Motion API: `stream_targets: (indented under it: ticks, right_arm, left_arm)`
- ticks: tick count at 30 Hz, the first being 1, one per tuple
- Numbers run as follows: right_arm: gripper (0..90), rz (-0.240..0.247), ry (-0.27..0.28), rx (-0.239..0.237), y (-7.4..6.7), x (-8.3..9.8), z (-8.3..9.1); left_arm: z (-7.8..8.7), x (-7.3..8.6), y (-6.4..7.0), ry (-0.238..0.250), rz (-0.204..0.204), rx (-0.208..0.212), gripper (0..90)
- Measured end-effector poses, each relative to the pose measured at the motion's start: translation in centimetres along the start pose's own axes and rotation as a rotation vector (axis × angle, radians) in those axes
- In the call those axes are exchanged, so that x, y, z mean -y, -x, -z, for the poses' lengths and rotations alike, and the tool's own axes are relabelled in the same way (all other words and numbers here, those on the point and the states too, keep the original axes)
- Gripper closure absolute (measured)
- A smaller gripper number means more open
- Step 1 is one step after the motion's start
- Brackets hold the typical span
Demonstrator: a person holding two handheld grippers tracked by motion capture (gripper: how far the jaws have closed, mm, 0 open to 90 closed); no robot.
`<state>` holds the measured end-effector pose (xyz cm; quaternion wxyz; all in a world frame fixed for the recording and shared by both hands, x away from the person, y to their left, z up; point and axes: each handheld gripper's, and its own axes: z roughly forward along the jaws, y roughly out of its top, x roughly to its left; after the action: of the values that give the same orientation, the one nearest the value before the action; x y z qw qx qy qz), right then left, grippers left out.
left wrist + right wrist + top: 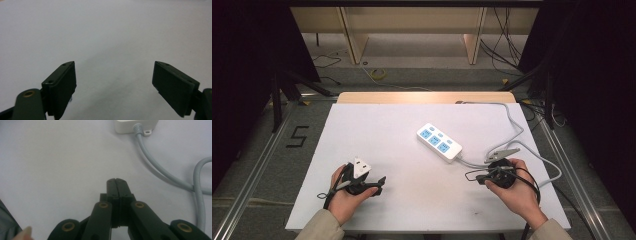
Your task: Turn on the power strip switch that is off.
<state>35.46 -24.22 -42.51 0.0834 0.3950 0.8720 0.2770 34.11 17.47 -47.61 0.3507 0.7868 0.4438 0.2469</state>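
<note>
Resting near the table (362,125) front edge: left gripper (113,82) spread wide, right gripper (116,185) pressed together, empty. Strip (439,141) lies mid-table, cable (160,170) beside right gripper. Probably best: spread right jaws before approaching strip.

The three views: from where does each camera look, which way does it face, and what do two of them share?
High view: above the table's near side, facing forward and down; both hands show.
Left gripper view: on the left gripper, facing bare table; fingers apart.
Right gripper view: on the right gripper, facing the power strip; fingers together.
Shared: power strip and grey cable.
</note>
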Motion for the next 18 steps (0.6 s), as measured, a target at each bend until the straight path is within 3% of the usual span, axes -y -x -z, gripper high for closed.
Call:
stream_targets:
  ticks: [18]
  right_arm:
    - [90.0,0.011,-0.015,0.018,0.5,-2.4,0.3]
  left_arm:
    - [0.0,0.0,0.0,0.002,-0.003,-0.002,19.5]
